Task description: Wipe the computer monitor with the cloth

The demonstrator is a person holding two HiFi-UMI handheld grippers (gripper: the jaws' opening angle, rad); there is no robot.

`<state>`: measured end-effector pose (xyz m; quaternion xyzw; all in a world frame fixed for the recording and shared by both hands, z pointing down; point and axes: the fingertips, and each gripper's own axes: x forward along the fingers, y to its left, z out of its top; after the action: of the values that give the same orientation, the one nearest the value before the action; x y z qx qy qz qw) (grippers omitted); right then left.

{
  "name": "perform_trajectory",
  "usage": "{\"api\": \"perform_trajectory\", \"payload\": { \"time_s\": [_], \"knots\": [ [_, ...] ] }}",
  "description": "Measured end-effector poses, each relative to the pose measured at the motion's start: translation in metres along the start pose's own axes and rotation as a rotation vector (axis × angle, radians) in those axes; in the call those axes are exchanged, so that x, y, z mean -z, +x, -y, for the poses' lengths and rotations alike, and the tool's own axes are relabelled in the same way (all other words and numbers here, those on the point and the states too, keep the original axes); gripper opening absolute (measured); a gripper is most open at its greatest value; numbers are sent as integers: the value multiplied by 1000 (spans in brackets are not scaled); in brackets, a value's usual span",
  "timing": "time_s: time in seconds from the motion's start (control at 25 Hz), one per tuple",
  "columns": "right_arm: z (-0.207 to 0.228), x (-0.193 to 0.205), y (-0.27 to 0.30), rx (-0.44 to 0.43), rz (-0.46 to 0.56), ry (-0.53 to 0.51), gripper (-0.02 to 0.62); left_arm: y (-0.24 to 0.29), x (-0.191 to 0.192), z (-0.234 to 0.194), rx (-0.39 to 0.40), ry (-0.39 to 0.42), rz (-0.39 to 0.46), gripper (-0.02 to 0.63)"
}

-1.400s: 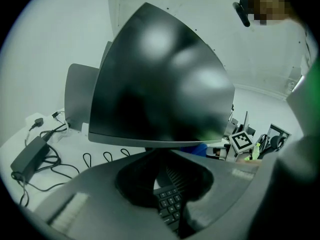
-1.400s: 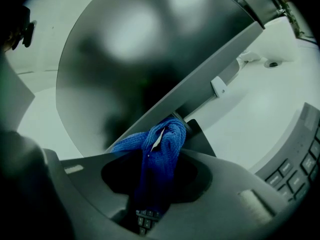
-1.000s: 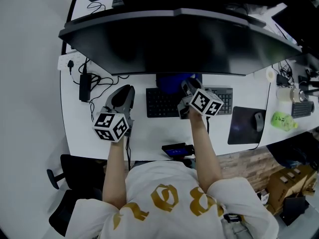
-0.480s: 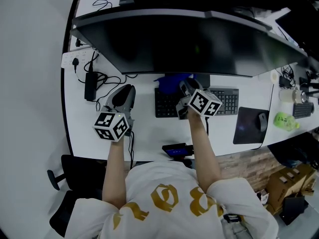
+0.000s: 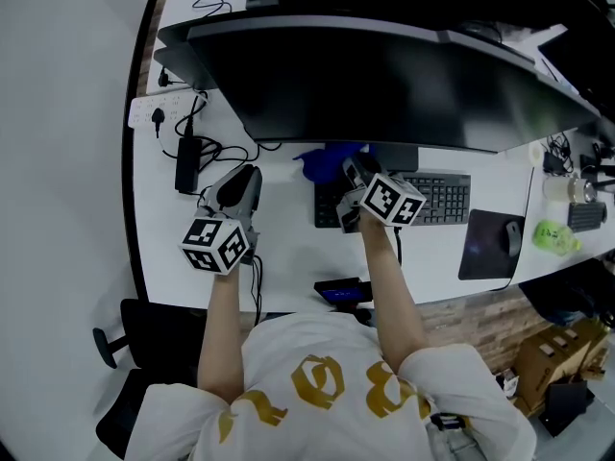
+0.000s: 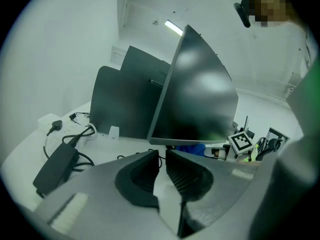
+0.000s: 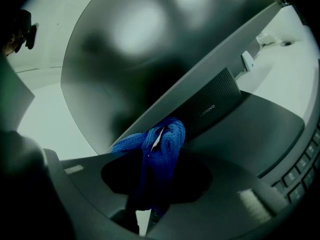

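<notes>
A wide curved dark monitor [image 5: 384, 84] spans the back of the white desk [image 5: 288, 248]. My right gripper [image 5: 351, 179] is shut on a blue cloth [image 5: 322, 161], held just under the monitor's lower edge near its stand. In the right gripper view the cloth [image 7: 162, 141] bunches up out of the gripper [image 7: 150, 159], close below the monitor [image 7: 130, 59]. My left gripper [image 5: 238, 188] hovers over the desk left of the keyboard, jaws together with nothing in them. The left gripper view shows this gripper [image 6: 162, 159] pointed toward the monitor [image 6: 200, 104].
A keyboard [image 5: 437, 200], mouse pad [image 5: 485, 248] and mouse [image 5: 512, 238] lie at the right. A power strip [image 5: 159, 113], adapter [image 5: 185, 176] and cables lie at the left. A phone [image 5: 341, 291] rests near the front edge. A second dark screen [image 6: 125, 99] stands behind.
The desk and monitor have slid rightward in the head view while both grippers keep their place in it. The cloth now sits over the keyboard's left end.
</notes>
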<state>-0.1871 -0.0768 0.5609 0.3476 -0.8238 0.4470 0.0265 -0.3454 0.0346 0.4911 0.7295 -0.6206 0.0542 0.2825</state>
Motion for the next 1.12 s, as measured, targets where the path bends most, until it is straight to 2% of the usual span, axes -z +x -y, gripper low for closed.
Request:
{"api": "perform_trajectory", "payload": {
  "time_s": [0.48, 1.12],
  "knots": [
    [-34, 26, 25, -59, -41, -6, 155, -11, 1, -24, -9, -19, 12, 46],
    [-79, 59, 53, -173, -122, -67, 156, -26, -1, -47, -24, -72, 46, 46]
  ]
}}
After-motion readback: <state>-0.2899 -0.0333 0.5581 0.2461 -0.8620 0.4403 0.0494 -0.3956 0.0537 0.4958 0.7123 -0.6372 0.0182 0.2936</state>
